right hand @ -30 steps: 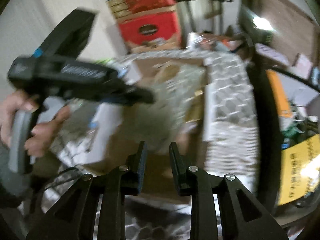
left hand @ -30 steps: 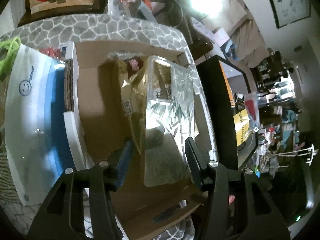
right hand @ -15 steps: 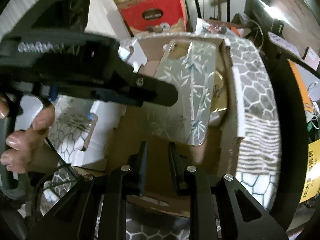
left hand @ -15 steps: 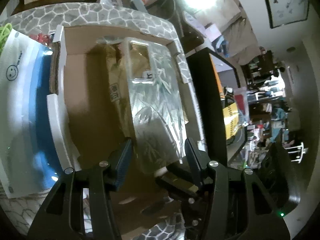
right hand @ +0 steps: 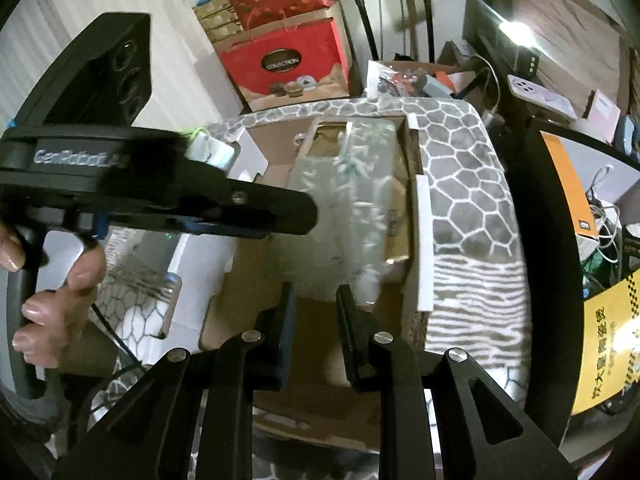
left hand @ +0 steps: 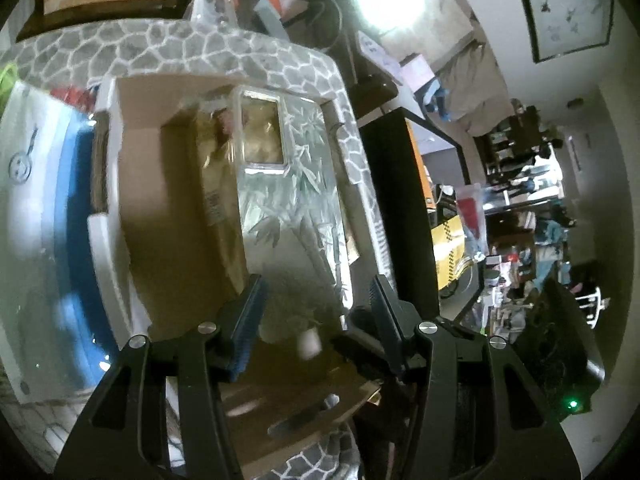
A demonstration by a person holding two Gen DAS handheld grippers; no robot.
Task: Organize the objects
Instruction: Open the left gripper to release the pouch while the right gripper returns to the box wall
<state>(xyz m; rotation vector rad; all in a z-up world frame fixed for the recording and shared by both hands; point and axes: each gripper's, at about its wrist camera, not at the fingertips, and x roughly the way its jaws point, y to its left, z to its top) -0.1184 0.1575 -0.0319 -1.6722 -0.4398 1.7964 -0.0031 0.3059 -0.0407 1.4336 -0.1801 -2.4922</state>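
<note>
A cluttered living room, with a framed picture on the far wall and a bright lamp glaring behind, surrounds a table draped in a grey honeycomb-patterned cloth (right hand: 460, 184). An open cardboard box (left hand: 176, 216) with white-faced flaps fills most of the tabletop, its right wall close along the cloth's right edge. Red gift cartons (right hand: 284, 60) are stacked just beyond the table's far edge. A white and blue plastic pouch (left hand: 44, 216) with a smiley mark lies on the cloth against the box's left flap.

Inside the box, a clear phone case printed with bamboo leaves (left hand: 296, 208) lies lengthwise along the right wall, camera cut-out toward the far end, resting over a gold foil packet (left hand: 218, 184) whose edge shows on its left.

The left gripper (left hand: 316, 300), seen from the right wrist camera held in a person's hand (right hand: 52, 292), hangs over the near end of the case with its jaws about half open; the case's near end sits between the fingers, and whether the pads press on it cannot be told. The right gripper (right hand: 314, 312) hovers above the box's near end, jaws drawn to a narrow gap with nothing between them, the case's near edge just beyond its tips.
</note>
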